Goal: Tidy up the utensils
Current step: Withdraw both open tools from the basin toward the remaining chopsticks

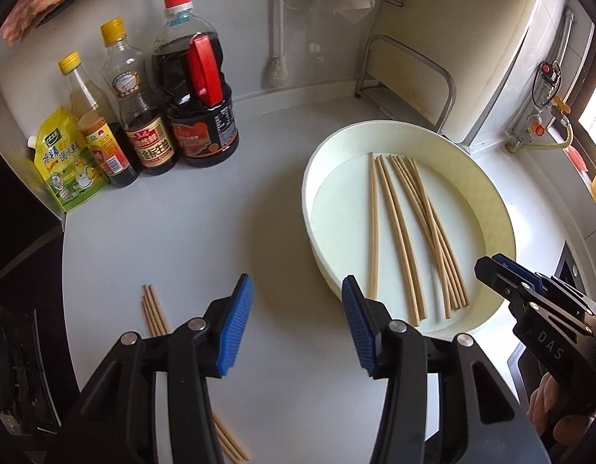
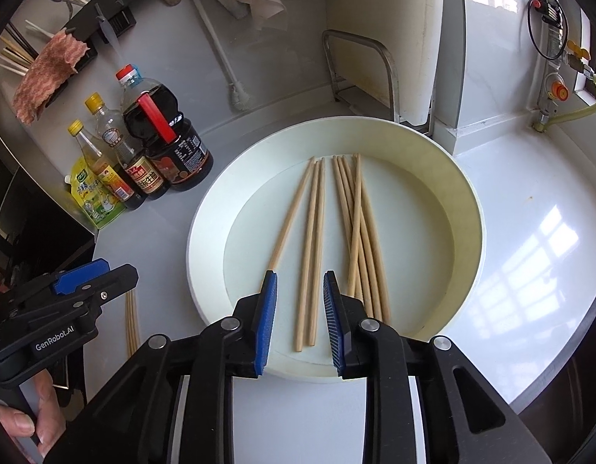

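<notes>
Several wooden chopsticks (image 2: 313,239) lie lengthwise in a round white tray (image 2: 197,239) on the grey counter. My right gripper (image 2: 300,276) hovers over the tray's near rim. It is open, with two chopsticks lying loose below the gap between its blue pads. From the left wrist the same chopsticks (image 1: 398,232) and tray (image 1: 309,178) sit to the right, with the right gripper (image 1: 491,266) at the tray's edge. My left gripper (image 1: 298,284) is open and empty over bare counter. A small bundle of chopsticks (image 1: 155,309) lies on the counter to its left, partly hidden under its finger.
Three sauce bottles (image 1: 197,89) and a yellow-green seasoning pouch (image 1: 66,162) stand at the back left. A metal rack (image 1: 406,77) with a white board (image 2: 394,38) stands behind the tray. Gas fittings (image 2: 557,92) are at the far right. The counter drops off at the left edge.
</notes>
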Motion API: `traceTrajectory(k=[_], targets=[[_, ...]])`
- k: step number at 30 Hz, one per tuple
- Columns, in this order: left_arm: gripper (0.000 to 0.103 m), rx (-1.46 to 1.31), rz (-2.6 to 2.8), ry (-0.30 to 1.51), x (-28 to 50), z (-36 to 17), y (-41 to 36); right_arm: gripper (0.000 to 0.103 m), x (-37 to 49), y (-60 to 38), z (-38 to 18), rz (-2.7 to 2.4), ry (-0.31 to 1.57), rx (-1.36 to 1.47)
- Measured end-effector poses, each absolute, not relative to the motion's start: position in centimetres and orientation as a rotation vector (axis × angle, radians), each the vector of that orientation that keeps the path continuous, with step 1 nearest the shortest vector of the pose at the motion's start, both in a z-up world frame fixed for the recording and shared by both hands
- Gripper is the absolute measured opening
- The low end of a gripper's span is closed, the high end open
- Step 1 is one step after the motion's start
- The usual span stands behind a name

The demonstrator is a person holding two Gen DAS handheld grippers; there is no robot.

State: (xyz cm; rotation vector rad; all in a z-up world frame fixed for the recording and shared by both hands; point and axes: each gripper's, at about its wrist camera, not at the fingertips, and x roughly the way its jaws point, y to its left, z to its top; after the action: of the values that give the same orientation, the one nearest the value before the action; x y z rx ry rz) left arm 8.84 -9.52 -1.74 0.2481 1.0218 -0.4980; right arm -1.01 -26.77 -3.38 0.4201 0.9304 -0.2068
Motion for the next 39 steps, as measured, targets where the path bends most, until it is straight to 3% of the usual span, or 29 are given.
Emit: traceTrajectory(k=[14,39], targets=[[0.05,0.191,-0.425,1.021,7.4,-2.2,-1.9,0.028,-2.4,-20.7,-3.5,-0.145,0.946,0.373],[0.052,0.053,-0.213,1.101,5.3,-8.5,11.1,0.035,-3.1,-10.8,-10.3,0.039,1.107,0.262]])
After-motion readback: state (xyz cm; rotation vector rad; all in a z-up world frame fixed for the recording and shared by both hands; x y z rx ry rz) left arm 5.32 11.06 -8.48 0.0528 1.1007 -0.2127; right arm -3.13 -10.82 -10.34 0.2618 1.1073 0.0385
